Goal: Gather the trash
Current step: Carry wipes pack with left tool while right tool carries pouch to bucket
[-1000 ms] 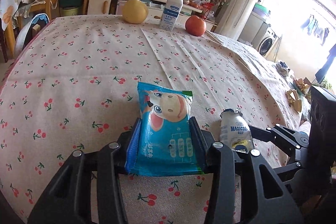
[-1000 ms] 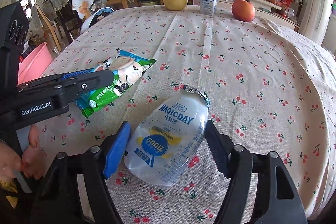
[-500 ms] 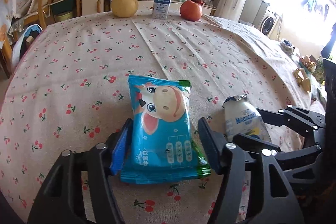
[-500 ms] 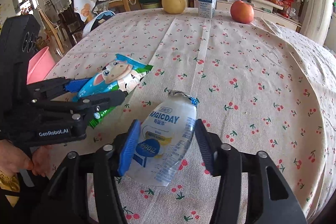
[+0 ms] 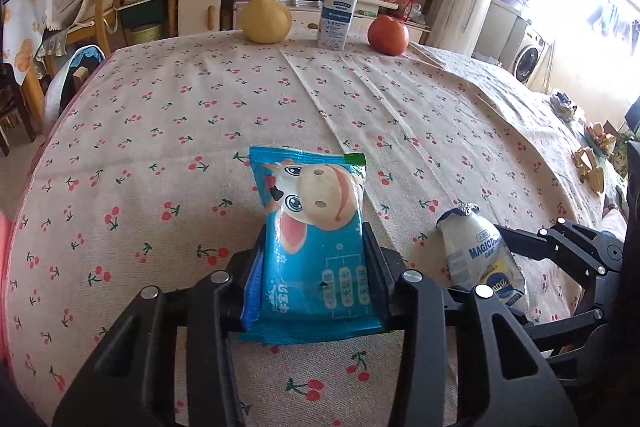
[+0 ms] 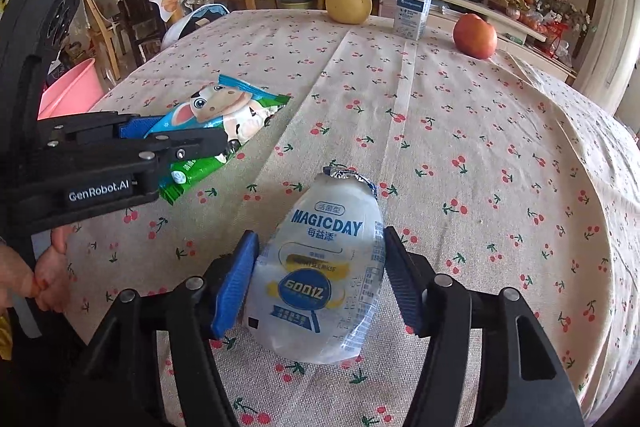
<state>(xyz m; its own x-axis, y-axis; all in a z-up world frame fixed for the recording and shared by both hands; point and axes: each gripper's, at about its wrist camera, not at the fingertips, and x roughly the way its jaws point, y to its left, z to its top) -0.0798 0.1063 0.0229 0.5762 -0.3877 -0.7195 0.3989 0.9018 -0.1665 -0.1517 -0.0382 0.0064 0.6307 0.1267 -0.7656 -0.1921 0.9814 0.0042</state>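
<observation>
A blue snack packet (image 5: 312, 211) with a cartoon cow lies on the cherry-print tablecloth (image 5: 200, 115). My left gripper (image 5: 314, 241) has its jaws closing on the packet's lower half, and both pads press its sides. To its right lies a squashed white MAGICDAY drink bottle (image 6: 324, 267), foil mouth pointing away. My right gripper (image 6: 320, 239) straddles the bottle. Its jaws are closing, and the pads touch both flanks. The right wrist view shows the left gripper (image 6: 192, 143) from the side, on the packet (image 6: 224, 111).
At the far table edge stand a yellow round fruit (image 5: 266, 19), an upright white milk bottle (image 5: 338, 15) and a red fruit (image 5: 388, 35). A pink tub (image 6: 68, 91) and wooden chairs are off the left edge. A person's hand (image 6: 44, 275) holds the left gripper.
The left jaws stood wider half a second ago and have come back in onto the packet. The right jaws have narrowed steadily around the bottle. Both hands stayed roughly in place.
</observation>
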